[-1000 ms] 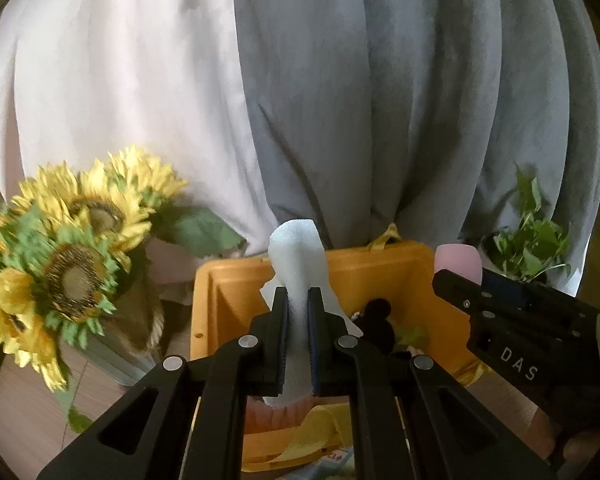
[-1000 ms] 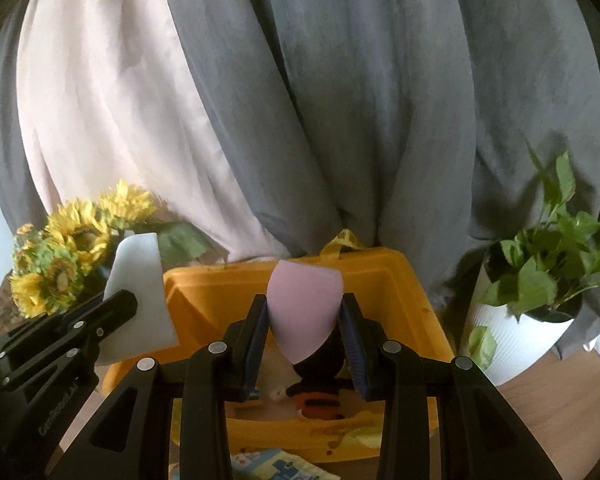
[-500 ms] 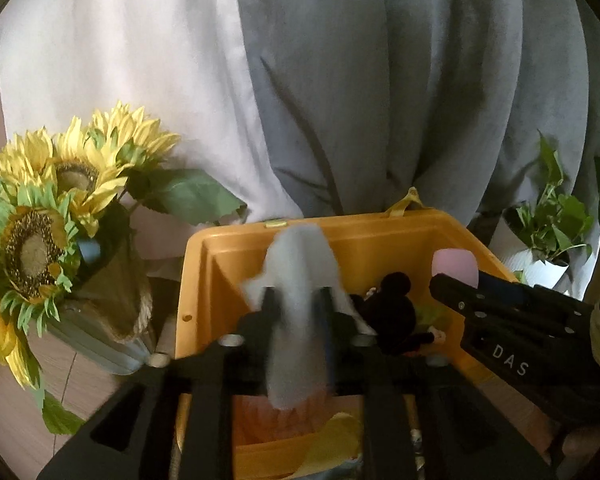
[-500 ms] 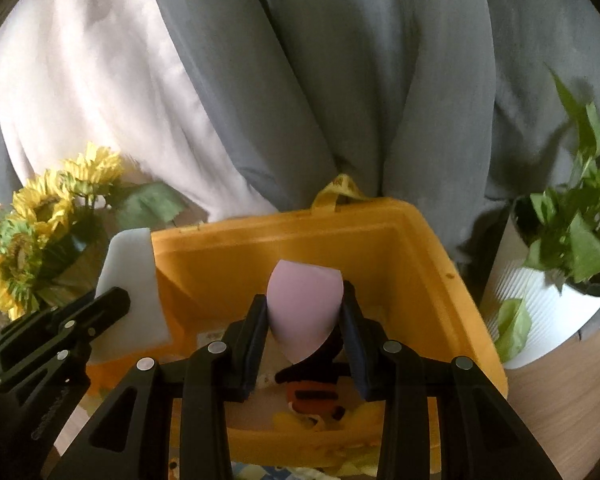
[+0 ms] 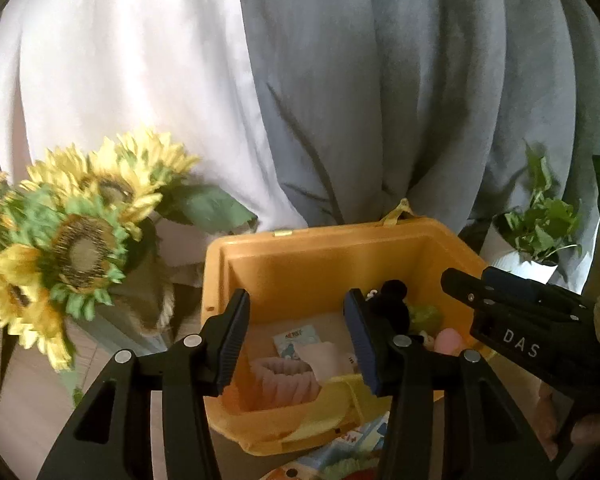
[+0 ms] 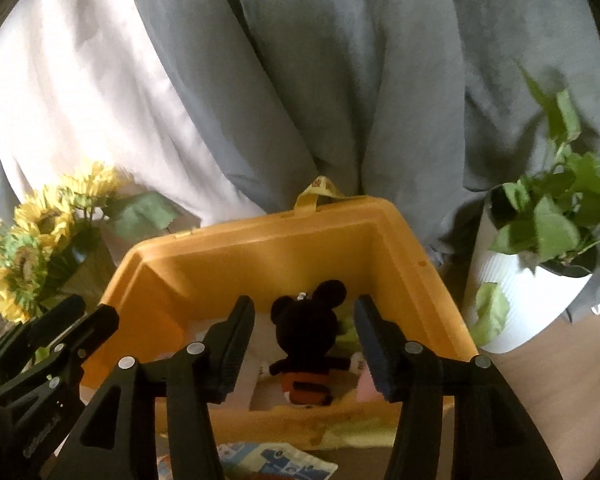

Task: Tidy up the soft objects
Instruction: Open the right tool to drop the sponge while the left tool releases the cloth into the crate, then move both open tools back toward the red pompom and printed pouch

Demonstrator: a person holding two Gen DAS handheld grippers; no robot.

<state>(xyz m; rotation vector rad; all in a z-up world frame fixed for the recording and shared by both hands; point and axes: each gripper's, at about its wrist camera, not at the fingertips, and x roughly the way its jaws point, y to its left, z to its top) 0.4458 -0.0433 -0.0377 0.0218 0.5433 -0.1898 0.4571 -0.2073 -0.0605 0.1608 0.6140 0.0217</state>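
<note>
An orange plastic bin (image 5: 320,264) (image 6: 260,252) stands in front of me with soft things inside. A black mouse plush (image 6: 306,340) (image 5: 394,306) sits in it, beside a pink ribbed cloth (image 5: 284,380) and a small printed packet (image 5: 294,340). A pink sponge (image 5: 450,340) (image 6: 366,386) lies at the bin's right. My left gripper (image 5: 296,336) is open and empty over the bin's near left part. My right gripper (image 6: 304,344) is open and empty, its jaws either side of the plush but above it. Each gripper shows in the other's view, the right one (image 5: 532,320) and the left one (image 6: 44,344).
Artificial sunflowers (image 5: 72,248) (image 6: 32,248) stand left of the bin. A potted green plant in a white pot (image 6: 540,272) (image 5: 536,228) stands to its right. Grey and pale curtains (image 5: 300,80) hang behind. A printed cloth (image 6: 268,460) lies in front of the bin on the wooden surface.
Both grippers moved forward over the bin and opened. The white foam piece left the left gripper and the pink sponge left the right gripper; the sponge now lies in the bin.
</note>
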